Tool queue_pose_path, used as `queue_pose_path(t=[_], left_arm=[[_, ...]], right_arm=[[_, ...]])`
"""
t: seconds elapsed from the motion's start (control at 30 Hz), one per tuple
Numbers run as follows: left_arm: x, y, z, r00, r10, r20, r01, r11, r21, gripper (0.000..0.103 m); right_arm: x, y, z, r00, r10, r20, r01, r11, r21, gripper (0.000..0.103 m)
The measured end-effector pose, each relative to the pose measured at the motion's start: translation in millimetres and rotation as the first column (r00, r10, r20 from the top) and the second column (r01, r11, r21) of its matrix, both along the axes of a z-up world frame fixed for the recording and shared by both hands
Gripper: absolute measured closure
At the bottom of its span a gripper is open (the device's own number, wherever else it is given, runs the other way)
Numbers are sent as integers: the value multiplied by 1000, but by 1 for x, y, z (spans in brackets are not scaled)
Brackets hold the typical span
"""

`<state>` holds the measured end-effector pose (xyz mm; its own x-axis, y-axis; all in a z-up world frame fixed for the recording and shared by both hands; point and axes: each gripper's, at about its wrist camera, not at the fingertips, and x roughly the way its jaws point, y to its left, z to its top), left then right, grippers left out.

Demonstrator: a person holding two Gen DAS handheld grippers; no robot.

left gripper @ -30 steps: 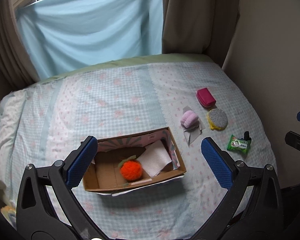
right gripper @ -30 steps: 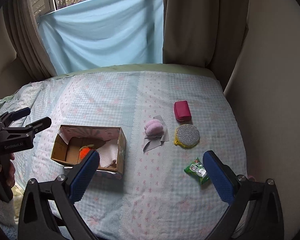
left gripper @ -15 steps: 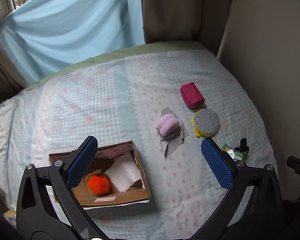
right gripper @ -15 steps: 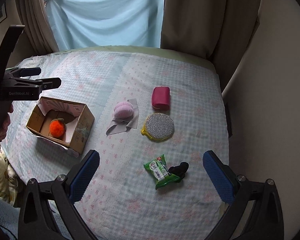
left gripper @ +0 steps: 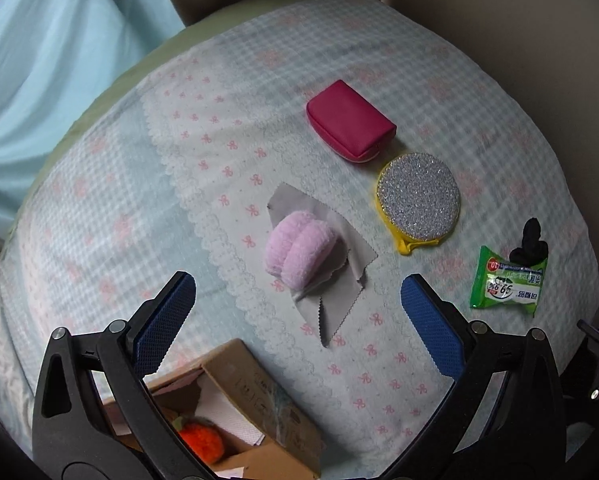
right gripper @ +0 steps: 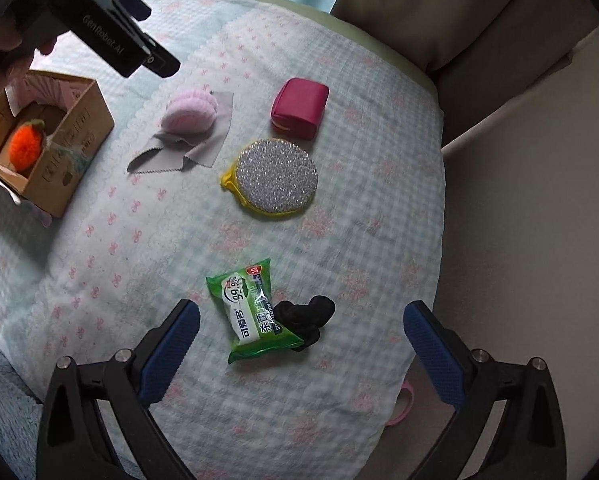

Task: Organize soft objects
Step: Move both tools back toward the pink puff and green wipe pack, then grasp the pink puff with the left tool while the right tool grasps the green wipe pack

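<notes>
Though partly hidden by the left gripper [left gripper: 297, 296], the cardboard box [left gripper: 259, 396] shows.

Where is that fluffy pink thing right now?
The pink puff lies on a grey cloth on the bedspread, between the cardboard box and the glittery round pad, centred in the left wrist view.

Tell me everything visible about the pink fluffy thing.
The pink fluffy thing is a soft, plush, pale pink puff with ribbed lobes, lying on its side on a grey cloth with pinked edges, on the bed. Only the cloth touches it. It sits between the cardboard box and the round glittery pad, untouched by either gripper.
</notes>
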<state>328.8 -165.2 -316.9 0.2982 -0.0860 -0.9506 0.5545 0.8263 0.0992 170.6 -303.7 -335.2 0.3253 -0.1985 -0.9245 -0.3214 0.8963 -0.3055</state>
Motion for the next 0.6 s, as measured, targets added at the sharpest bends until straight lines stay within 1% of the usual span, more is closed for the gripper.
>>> queue_pose_path(t=[0.1,0.17,0.2,0.27,0.3,0.37,0.5,0.6], left_arm=[[16,-11,-37,996,-77,-43,79,996,48,2],[24,-15,-60,990,-117,-77,123,990,73,6],[28,-16,-72,987,-131,-91,139,987,86,8],[35,-18,-92,981,-150,-122,163,981,102,12],[38,-18,-101,978,-157,-137,172,979,107,13],[43,-18,-116,974,-169,-150,187,975,118,14],[50,-18,-134,967,-192,-169,213,970,120,19],[54,-18,-145,961,-194,-199,219,969,114,23]], right_arm=[[6,3,-35,998,0,-63,-2,1000,-23,4],[8,6,-56,995,-2,-101,-1,999,-35,8],[9,7,-65,993,-4,-119,-1,999,-40,11],[10,10,-83,988,7,-152,-13,999,-36,14],[11,12,-91,987,16,-163,-22,999,-37,15],[13,16,-108,981,39,-190,-49,998,-46,16],[18,19,-133,968,73,-242,-86,995,-46,26],[23,19,-143,964,83,-254,-99,994,-49,31]])
